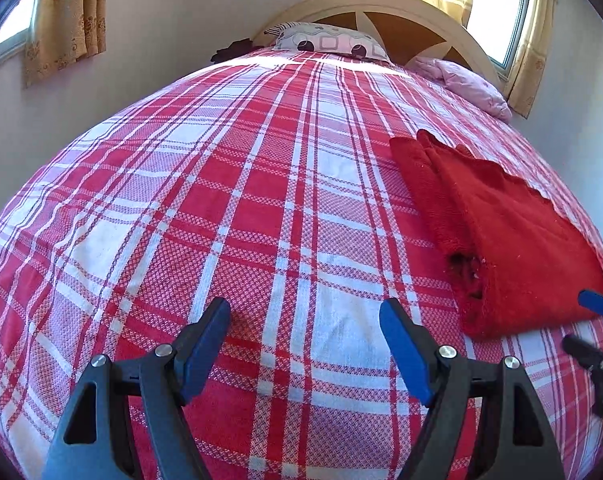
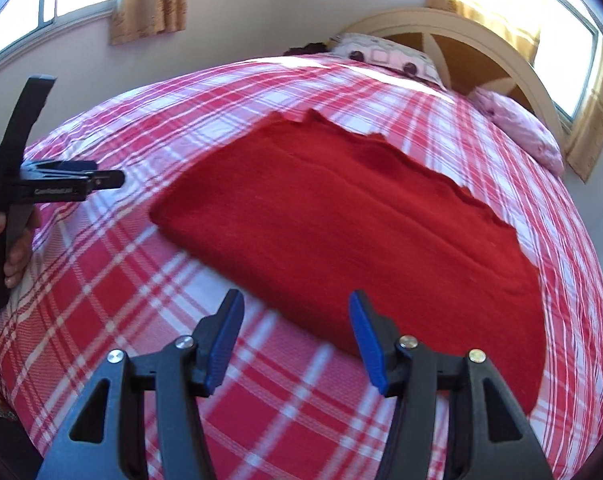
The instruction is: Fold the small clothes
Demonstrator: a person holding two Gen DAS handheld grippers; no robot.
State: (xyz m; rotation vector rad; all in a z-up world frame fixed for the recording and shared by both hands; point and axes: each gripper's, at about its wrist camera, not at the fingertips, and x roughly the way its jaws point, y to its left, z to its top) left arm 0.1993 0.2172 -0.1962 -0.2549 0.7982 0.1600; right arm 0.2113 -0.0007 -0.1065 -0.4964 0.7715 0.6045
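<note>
- While nothing is held between the blue pads of either tool, both are seen with their jaws apart: the left gripper (image 1: 305,320) stands wide over bare bedding, and the right gripper (image 2: 297,316) is parted somewhat less, its jaws opening a little, with only the near edge of the cloth beyond its tips.
- Just past the right gripper, the red fleecy garment (image 2: 353,224) is laid flat on the red-and-white plaid bedspread (image 1: 205,200), folded into a rough oblong; in the left wrist view it is found to the right, well apart from the left gripper.
- A layered fold line is made out along the garment's length, and a scalloped hem is seen at its far edge, so at least one fold is judged to be done.
- Whether a further fold is wanted cannot be told; the piece looks compact enough that only a last halving or a smoothing may be left.
- No other small clothes waiting to be folded are shown on the bedspread.
- Farther off, a patterned pillow (image 1: 329,42) and a crumpled pink cloth (image 1: 469,84) are seen by the cream arched headboard (image 1: 417,12), with yellow curtains (image 1: 67,12) at the windows.
</note>
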